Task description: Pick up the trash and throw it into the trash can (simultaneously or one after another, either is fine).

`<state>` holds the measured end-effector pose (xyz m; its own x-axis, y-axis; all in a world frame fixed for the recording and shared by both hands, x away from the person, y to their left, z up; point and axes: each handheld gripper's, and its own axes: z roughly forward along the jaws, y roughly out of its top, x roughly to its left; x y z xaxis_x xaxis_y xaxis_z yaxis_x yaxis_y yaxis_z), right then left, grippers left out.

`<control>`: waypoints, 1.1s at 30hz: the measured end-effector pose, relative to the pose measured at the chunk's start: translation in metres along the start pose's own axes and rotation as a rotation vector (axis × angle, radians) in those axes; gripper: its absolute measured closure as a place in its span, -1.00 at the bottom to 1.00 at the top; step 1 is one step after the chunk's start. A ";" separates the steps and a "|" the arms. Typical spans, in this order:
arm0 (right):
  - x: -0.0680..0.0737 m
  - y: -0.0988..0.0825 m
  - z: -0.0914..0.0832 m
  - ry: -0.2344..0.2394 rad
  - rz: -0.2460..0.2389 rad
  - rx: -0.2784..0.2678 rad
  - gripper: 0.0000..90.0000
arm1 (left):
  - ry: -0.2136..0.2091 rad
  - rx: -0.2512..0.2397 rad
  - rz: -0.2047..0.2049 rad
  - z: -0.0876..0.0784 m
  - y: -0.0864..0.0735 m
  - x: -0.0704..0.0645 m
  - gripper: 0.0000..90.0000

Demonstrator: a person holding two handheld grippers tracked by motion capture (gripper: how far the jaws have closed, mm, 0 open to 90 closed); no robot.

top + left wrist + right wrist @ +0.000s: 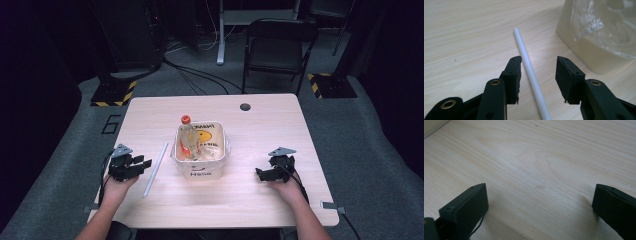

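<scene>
The left gripper (537, 67) sits low over the table (260, 135) with its jaws apart, and the white tube (530, 72) lies flat on the wood between them, close to one pad but not pinched. From above, that tube (155, 169) runs lengthwise just left of the white tub (200, 167), which holds a bottle (187, 137) with an orange cap and some crumpled clear plastic. Well off to the right, the right gripper (267, 173) rests with its jaws wide apart over bare wood.

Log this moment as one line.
left gripper: open, jaws astride rod | right gripper: open over table | tub: bottle inside
</scene>
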<state>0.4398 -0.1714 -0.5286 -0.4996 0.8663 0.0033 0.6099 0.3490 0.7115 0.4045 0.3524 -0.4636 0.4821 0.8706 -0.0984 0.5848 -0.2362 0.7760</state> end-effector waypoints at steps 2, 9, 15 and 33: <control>0.000 0.000 0.000 0.000 0.000 0.000 -1.00 | 0.000 0.011 -0.002 0.001 -0.003 0.000 0.23; 0.000 0.000 0.000 0.000 0.000 0.000 -1.00 | 0.005 0.036 -0.012 0.010 -0.012 -0.002 0.24; 0.000 0.000 0.000 0.000 0.000 0.000 -1.00 | 0.006 0.072 -0.003 0.020 -0.019 -0.006 0.26; 0.000 0.000 0.000 0.000 0.001 0.000 -1.00 | 0.032 0.179 -0.004 0.031 -0.028 -0.007 0.44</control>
<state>0.4398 -0.1713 -0.5286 -0.4989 0.8667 0.0039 0.6105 0.3482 0.7114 0.4052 0.3392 -0.5038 0.4597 0.8845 -0.0791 0.6950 -0.3029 0.6520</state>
